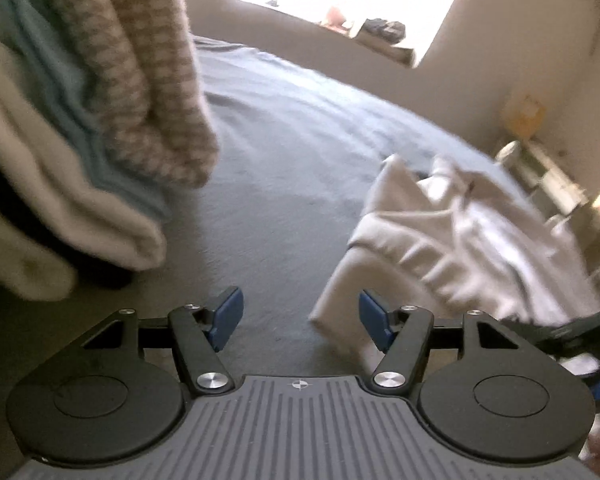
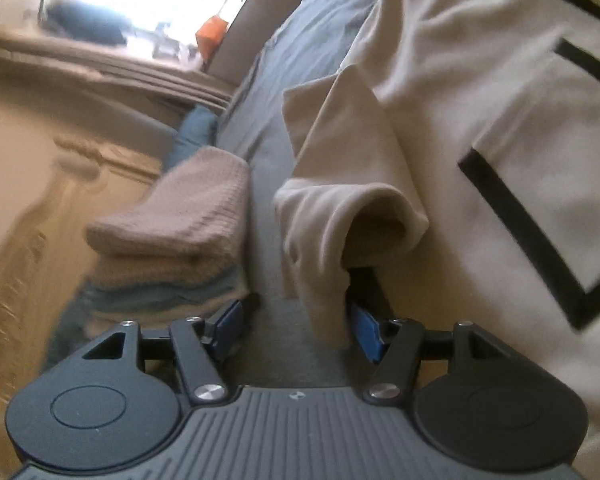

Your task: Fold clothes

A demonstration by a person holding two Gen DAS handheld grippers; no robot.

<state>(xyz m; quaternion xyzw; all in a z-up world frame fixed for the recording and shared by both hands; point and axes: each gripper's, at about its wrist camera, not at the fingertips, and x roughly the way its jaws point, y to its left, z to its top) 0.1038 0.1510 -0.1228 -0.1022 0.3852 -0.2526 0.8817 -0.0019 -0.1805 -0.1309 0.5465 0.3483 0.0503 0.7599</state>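
Clothes spread over a grey-sheeted bed (image 1: 284,152), both grippers released.

The left gripper (image 1: 300,320) and right gripper (image 2: 294,330) are held with fingers parted, grasping nothing. A crumpled cream garment (image 1: 452,240) is seen at 3 o'clock; a folded stack of knitted clothes (image 1: 100,128) at 10 o'clock.

We are seeing matt grey woven cloth on the bed sheet (image 1: 284,168). We are noting a fuzzy, nubbly knit on the checked garment (image 1: 140,64), and soft fleece on the cream blanket (image 1: 60,184). We are finding the cream garment (image 2: 440,92) smooth and matt. We are reading the left gripper (image 1: 300,320) as matt black plastic with shiny metal pins and blue rubbery pads (image 1: 228,316).
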